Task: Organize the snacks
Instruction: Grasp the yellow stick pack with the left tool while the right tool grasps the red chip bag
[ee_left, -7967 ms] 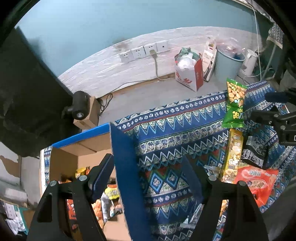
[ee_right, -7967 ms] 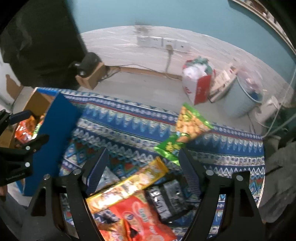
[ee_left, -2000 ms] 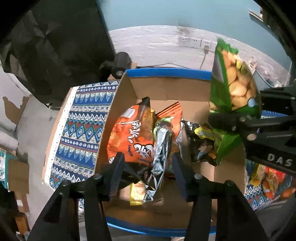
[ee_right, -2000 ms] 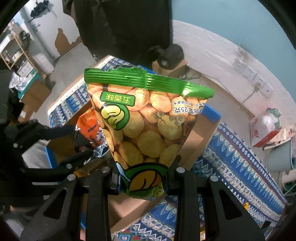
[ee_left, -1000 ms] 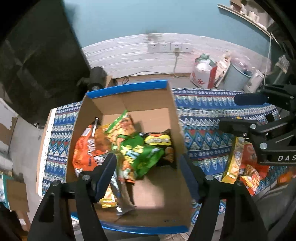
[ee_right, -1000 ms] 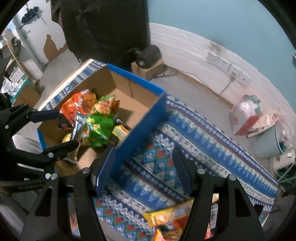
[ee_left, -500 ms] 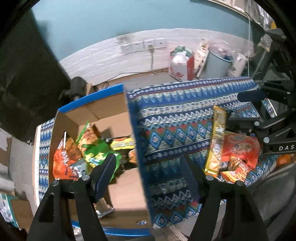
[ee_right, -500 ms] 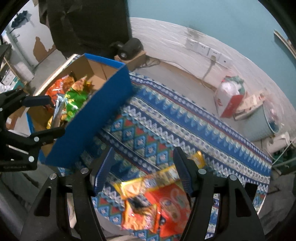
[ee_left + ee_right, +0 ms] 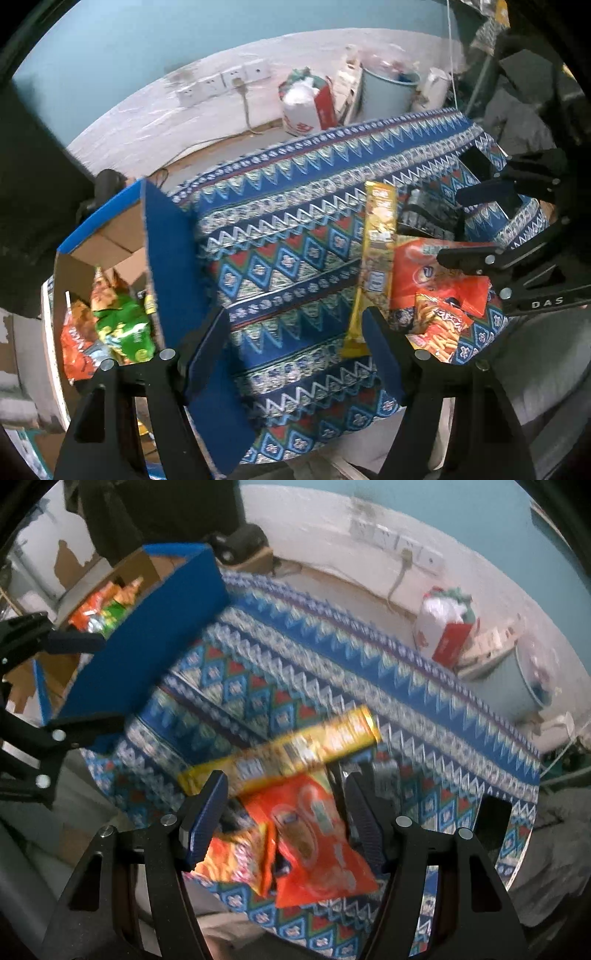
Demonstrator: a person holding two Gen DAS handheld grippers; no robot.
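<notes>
Right wrist view is motion-blurred, so print on the packets is unreadable; the black packet [image 9: 384, 775] is mostly hidden behind the right gripper's far finger and the long yellow packet [image 9: 284, 755]. The blue-edged cardboard box [image 9: 162, 258] is cut off by the left gripper's frame in the left wrist view, and only part of its contents is seen: a green bag [image 9: 125, 328] and an orange bag [image 9: 75, 350] at the left. Remaining snacks are bunched at the near right of the patterned cloth [image 9: 295, 236]: long yellow packet [image 9: 375, 266], red-orange bag [image 9: 428, 273] just beside it, small orange packet [image 9: 441, 325] at the near edge, partly overlapped by the red-orange bag. The middle of the cloth between box and pile is left open; the pile sits close to the near edge. The left gripper [image 9: 295, 354] is angled steeply down over the bare cloth beside the box wall, jaws opening, nothing between them. The right gripper [image 9: 284, 819] is angled steeply down over the pile, jaws apart and released, red-orange bag [image 9: 314, 834] seen in the gap but not touched by the pads.
</notes>
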